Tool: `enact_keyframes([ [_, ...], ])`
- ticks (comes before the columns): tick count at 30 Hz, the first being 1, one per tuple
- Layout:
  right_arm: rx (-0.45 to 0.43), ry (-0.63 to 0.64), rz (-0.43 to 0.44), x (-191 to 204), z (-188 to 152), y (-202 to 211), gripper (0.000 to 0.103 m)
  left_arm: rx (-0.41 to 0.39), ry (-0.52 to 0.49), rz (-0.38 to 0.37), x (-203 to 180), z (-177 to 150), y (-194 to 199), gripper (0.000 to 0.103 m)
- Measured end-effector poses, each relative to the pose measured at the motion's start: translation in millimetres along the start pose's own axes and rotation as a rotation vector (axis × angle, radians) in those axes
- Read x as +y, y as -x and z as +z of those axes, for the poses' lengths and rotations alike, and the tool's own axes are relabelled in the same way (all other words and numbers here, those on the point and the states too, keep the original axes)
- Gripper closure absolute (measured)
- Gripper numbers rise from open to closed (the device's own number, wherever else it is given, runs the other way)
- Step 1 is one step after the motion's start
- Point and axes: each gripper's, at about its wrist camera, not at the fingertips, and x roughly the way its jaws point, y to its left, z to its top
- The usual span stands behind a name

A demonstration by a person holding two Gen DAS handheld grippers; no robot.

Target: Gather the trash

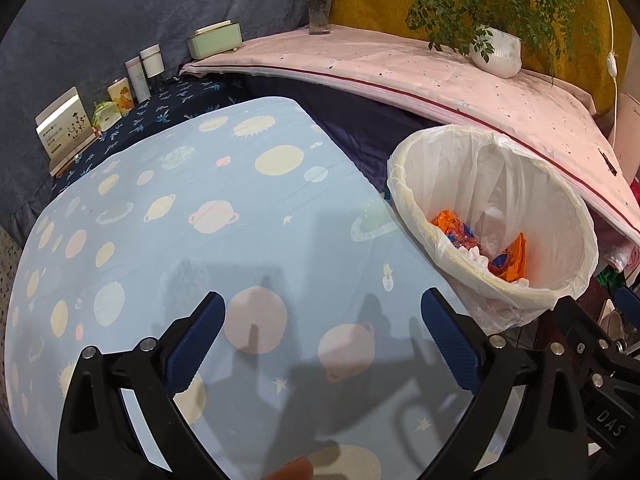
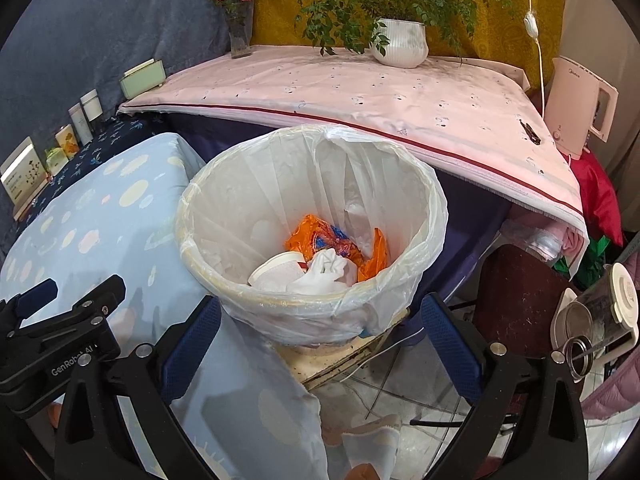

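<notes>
My left tongs [image 1: 322, 336] gape wide and hold nothing above the planet-print cloth [image 1: 208, 216] on the counter. My right tongs [image 2: 320, 340] are also wide and bare, just before the lined trash bin [image 2: 412, 280], where orange wrappers [image 2: 316, 238], a paper cup [image 2: 276, 270] and crumpled tissue [image 2: 326, 270] lie.

Trash bins: one, plastic-lined [image 2: 312, 216]
Orange wrappers inside: two [image 2: 320, 240]
Paper cups inside: one [image 2: 276, 272]
Potted plants: one [image 2: 400, 42]
Flower vases: one [image 2: 240, 36]
Kettles: one [image 2: 576, 108]
Grippers: two, left gripper [image 1: 324, 336], right gripper [image 2: 320, 340]
</notes>
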Motion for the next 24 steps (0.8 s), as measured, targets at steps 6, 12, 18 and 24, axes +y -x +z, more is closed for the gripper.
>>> enact_keyframes([
  [6,0.007,0.010,-0.006,3.7,-6.6,-3.6,0.007,0.010,-0.011,0.011,-0.9,-6.9,-3.8,0.009],
  [12,0.011,0.008,-0.007,4.9,-7.9,-5.0,0.007,0.011,-0.006,0.016,-1.7,-7.1,-5.5,0.009],
  [18,0.011,0.003,-0.011,0.6,-3.8,-7.8,0.007,0.011,0.004,0.023,-3.4,-5.8,-7.2,0.009],
  [24,0.011,-0.005,-0.012,-2.4,-4.0,-8.0,0.007,0.009,0.004,0.024,-5.5,-5.1,-6.8,0.009],
])
